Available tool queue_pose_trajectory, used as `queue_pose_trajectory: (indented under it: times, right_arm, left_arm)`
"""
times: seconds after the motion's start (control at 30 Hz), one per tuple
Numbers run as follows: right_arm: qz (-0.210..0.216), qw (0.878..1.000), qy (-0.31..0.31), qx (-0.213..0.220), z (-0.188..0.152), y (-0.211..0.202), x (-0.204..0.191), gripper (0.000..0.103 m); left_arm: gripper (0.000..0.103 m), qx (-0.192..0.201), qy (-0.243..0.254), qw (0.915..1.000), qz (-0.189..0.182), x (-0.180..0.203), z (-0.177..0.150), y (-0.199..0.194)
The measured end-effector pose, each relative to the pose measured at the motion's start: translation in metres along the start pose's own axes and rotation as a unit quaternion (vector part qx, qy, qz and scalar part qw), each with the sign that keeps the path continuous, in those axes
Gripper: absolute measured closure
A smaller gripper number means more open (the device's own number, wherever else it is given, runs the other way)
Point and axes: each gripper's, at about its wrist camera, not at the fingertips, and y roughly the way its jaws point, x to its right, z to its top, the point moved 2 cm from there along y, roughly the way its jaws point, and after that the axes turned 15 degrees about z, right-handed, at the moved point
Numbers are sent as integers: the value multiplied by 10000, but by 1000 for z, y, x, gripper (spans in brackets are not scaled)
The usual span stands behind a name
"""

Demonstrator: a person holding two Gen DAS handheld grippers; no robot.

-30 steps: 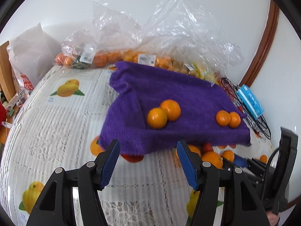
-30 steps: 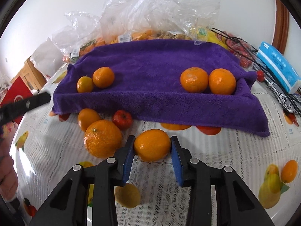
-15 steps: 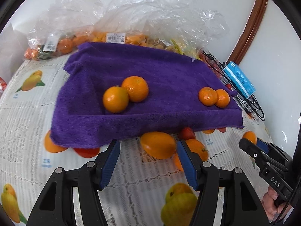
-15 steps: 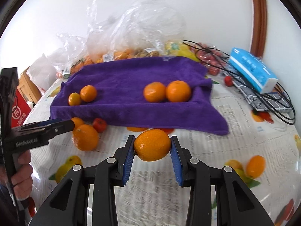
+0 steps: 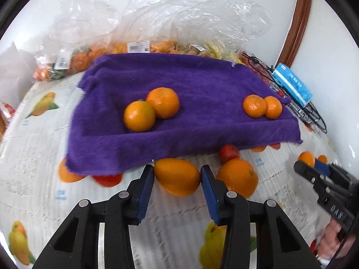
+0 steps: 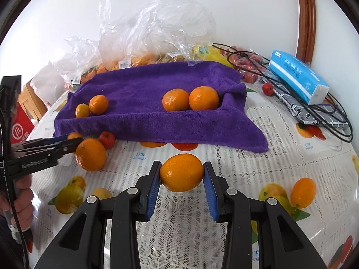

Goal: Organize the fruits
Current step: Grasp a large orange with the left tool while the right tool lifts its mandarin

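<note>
Since a second ago the left tongs (image 5: 177, 179) have come in low over the tabletop (image 5: 33, 152) and narrowed around an oval orange fruit (image 5: 177, 177) at the lower centre of the left view, just below the near hem of the purple fleece towel (image 5: 202, 85). Their jaws are closing with the fruit between the blue pads; the pads sit at its two ends, but blur hides whether they press yet. The right tongs (image 6: 181, 174) have carried their own smooth oval orange fruit (image 6: 181, 172) away from the loose pile, and it now hangs clamped between the pads at lower centre of the right view, clear of the lace-patterned cloth.

On the towel, two pairs of round mandarins already sit: one pair at centre (image 5: 152, 109) and one pair toward the right edge (image 5: 262, 106) of the left view. A larger round orange (image 5: 237, 177) and a small red fruit (image 5: 228, 152) remain on the tabletop just right of the left tongs.

Judging from this, the ovals probably form a third group, and both are about to go onto the towel.
</note>
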Motion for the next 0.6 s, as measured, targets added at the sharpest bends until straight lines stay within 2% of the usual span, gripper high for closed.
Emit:
queue_pose_trajectory:
  times: [0.2, 0.37, 0.6]
  right_arm:
    - [171, 9997, 77, -154, -4, 10, 5, 66]
    - [293, 9989, 233, -296, -5, 16, 12, 66]
    - [399, 9981, 380, -258, -7, 16, 15, 65]
  left_arm:
    - [64, 37, 126, 9992, 382, 3, -6, 8]
    - [68, 53, -46, 9999, 156, -2, -3, 9]
    - [68, 56, -54, 9998, 158, -1, -4, 8]
